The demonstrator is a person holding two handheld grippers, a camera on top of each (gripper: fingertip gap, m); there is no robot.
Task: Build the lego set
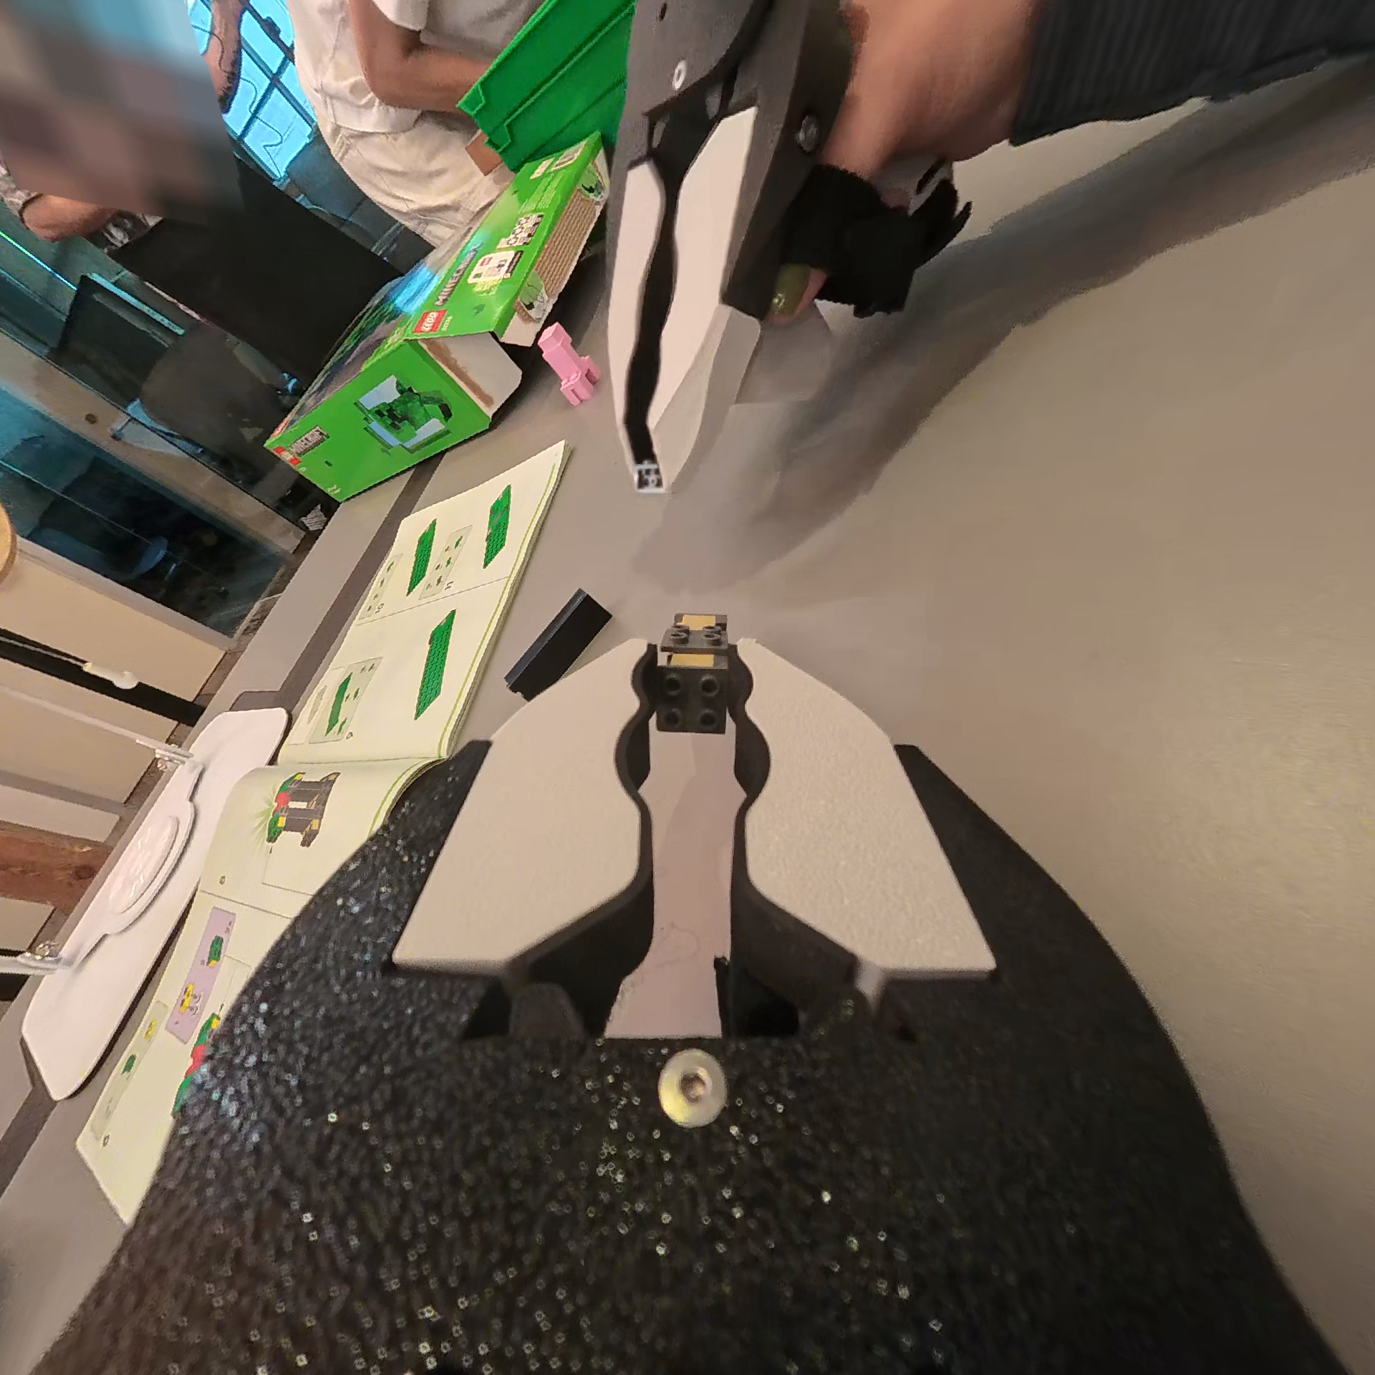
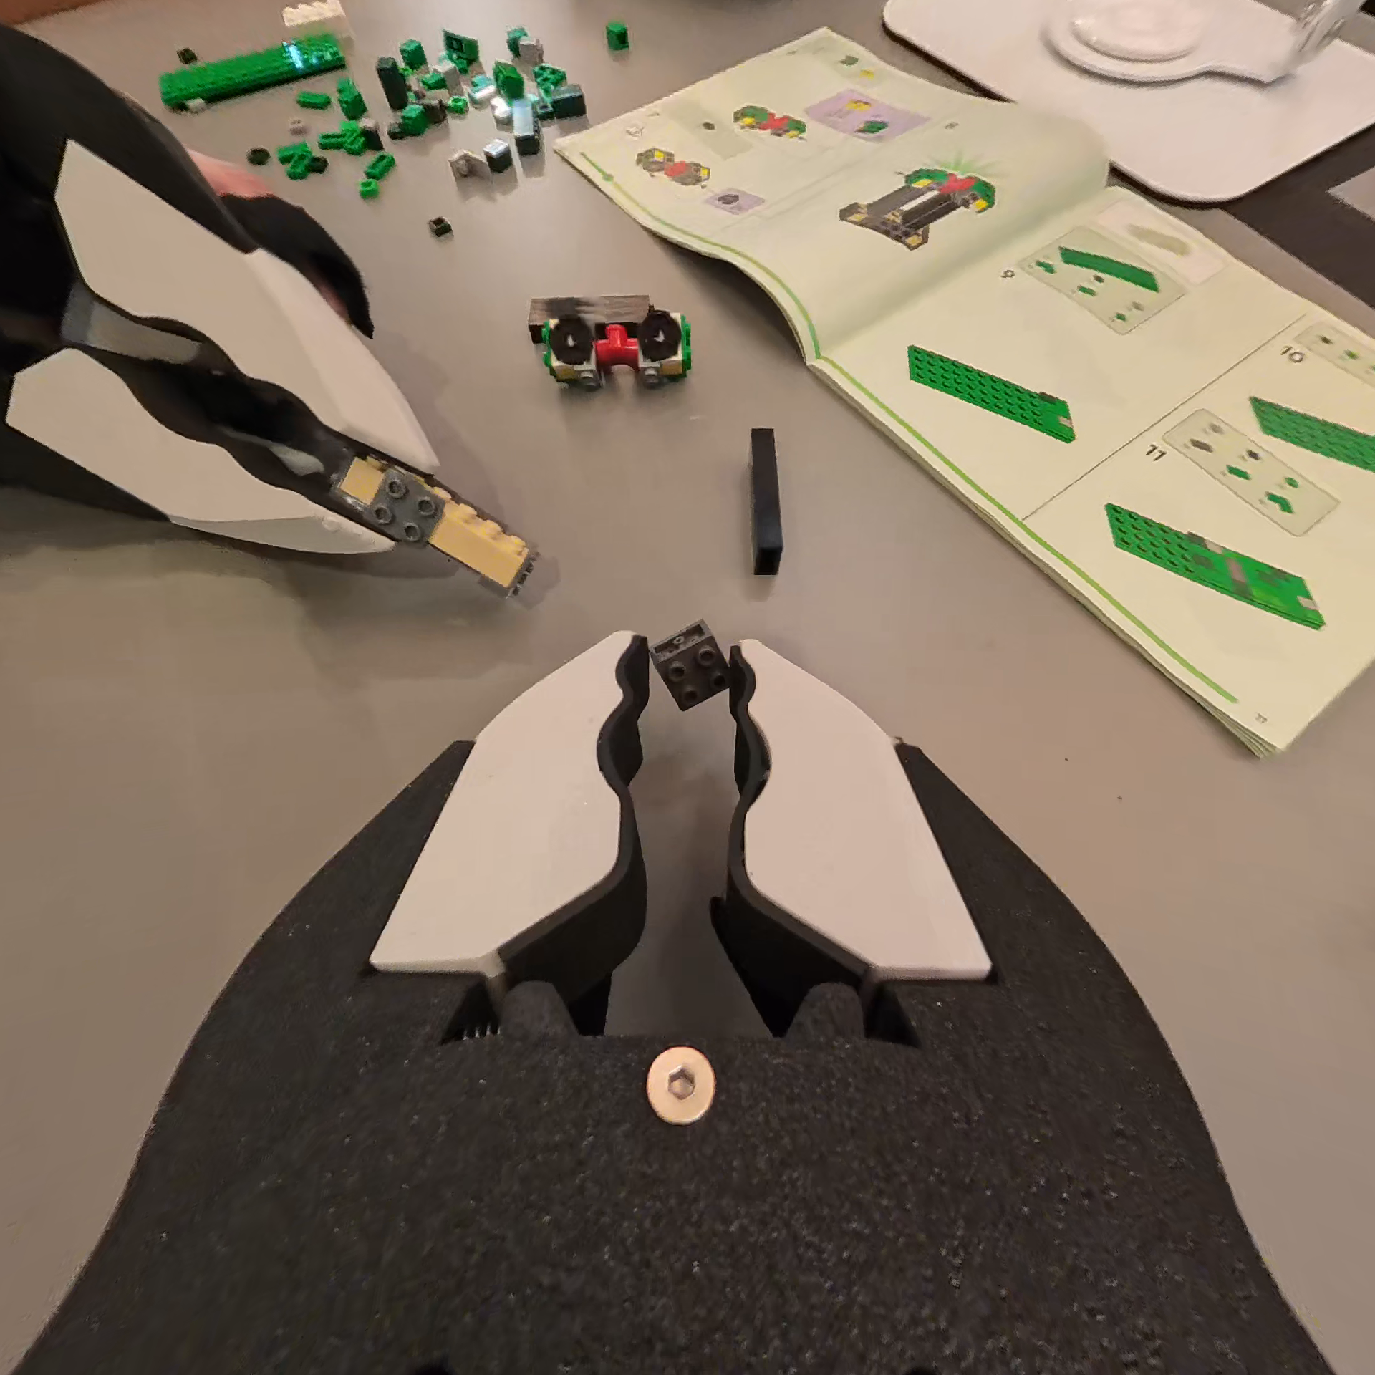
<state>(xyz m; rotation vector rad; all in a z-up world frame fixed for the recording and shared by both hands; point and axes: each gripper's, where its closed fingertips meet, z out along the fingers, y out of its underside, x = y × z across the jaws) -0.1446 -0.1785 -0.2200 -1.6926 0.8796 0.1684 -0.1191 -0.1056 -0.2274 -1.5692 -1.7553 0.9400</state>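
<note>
Grey table (image 2: 223,744); window (image 1: 257,97) behind.

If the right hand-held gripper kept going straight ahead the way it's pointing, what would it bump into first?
Probably the black bar lying on the table just ahead of the right hand-held gripper, which already holds a small dark brick. Depth is hard to judge, so it might pass just left of it.

Table (image 2: 223,744): grey and flat, holding everything up.
White tray (image 2: 1228,126): lying at the far right corner of the table, just past the open booklet.
Clear glass thing (image 2: 1161,37): sitting on the white tray, blurry.
People (image 1: 387,111): standing behind the table; one is wearing a white top.
Dark chair (image 1: 216,387): sitting behind the table, near the people.
</note>
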